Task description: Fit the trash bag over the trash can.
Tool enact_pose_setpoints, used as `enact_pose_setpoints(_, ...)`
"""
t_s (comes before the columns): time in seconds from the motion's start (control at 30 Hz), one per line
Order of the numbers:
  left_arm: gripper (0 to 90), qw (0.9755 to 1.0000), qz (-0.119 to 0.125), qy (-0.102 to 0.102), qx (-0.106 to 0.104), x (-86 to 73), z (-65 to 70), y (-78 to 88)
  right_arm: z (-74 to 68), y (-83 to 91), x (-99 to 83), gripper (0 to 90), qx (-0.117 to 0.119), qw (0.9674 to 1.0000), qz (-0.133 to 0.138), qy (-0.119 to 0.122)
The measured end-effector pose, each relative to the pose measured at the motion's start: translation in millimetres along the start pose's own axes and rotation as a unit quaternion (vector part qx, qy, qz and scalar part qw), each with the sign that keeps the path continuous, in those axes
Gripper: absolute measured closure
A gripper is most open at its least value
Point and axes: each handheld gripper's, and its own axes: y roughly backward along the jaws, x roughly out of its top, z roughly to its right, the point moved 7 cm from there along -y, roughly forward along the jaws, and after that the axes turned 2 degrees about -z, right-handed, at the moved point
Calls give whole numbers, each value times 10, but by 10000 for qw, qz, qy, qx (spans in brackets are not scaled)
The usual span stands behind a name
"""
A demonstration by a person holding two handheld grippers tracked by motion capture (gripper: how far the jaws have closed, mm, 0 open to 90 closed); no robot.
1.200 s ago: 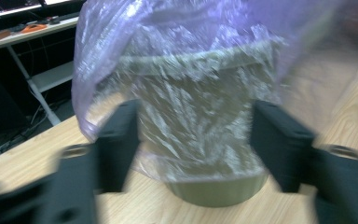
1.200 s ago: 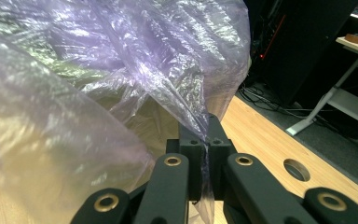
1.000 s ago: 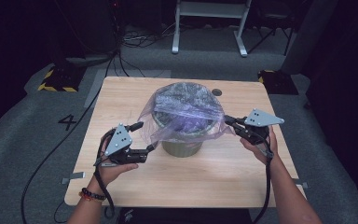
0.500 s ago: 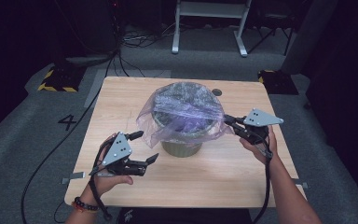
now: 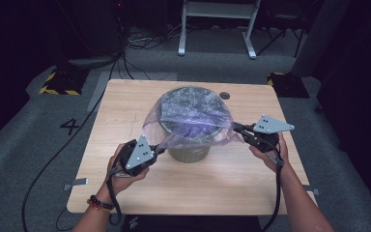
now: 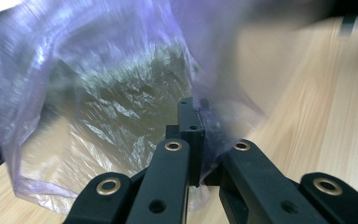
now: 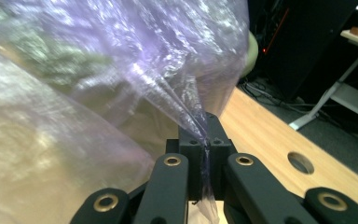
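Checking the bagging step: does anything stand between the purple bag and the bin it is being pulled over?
Nothing visible does. The purple bag already drapes over the bin, pinched by the left tool and right tool.

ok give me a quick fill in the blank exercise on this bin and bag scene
1. The purple plastic bag is draped over a round ____ that stands on the wooden table.
2. The right gripper is ____ on a pinch of the bag's film.
3. In the high view, the left gripper meets the bag at the bag's lower ____ edge.
4. The small round hole is in the ____.

Missing words: bin; shut; left; table
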Motion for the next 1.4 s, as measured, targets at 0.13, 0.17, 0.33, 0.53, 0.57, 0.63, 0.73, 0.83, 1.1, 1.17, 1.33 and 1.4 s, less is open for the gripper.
enact_pose_setpoints(0.13, 900, 9994, -327, 81, -23, -190, -32, -137, 13, -40, -104, 900, 12, 9999, -141, -89)
enact_pose_setpoints(0.17, 900, 9991, -418, 66, -40, -231, -47, -169, 19, -57, -126, 900, 22, 9998, -177, -133)
enact_pose_setpoints(0.33, 900, 9975, -691, 171, -12, -371, -129, -307, 82, -138, -202, 900, 8, 9991, -298, -293)
enact_pose_setpoints(0.53, 900, 9953, -924, 289, -16, -489, -209, -419, 185, -219, -288, 900, -127, 9979, -478, -420)
enact_pose_setpoints(0.57, 899, 9951, -933, 313, 1, -502, -222, -428, 198, -236, -302, 900, -121, 9977, -488, -459)
enact_pose_setpoints(0.63, 899, 9951, -920, 356, 14, -516, -243, -427, 215, -254, -321, 900, -177, 9972, -551, -482)
enact_pose_setpoints(0.73, 758, 9954, -767, 579, 58, -513, -261, -383, 213, -246, -304, 864, -231, 9973, -517, -464)
enact_pose_setpoints(0.83, 468, 9954, -564, 772, 99, -497, -269, -281, 179, -191, -231, 731, -269, 9985, -316, -347)
enact_pose_setpoints(1.1, 166, 9935, 49, 1137, -78, -478, -247, 107, 124, 2, -50, 433, -285, 9992, 107, -269)
enact_pose_setpoints(1.17, 157, 9915, 284, 1268, -116, -432, -243, 216, 93, 47, -2, 392, -269, 9991, 232, -235)
enact_pose_setpoints(1.33, 157, 9857, 827, 1440, -285, -235, -258, 440, -9, 119, 114, 309, -255, 9988, 417, -50)
enact_pose_setpoints(1.4, 157, 9854, 920, 1415, -230, -154, -266, 488, -56, 145, 173, 298, -243, 9984, 501, -17)
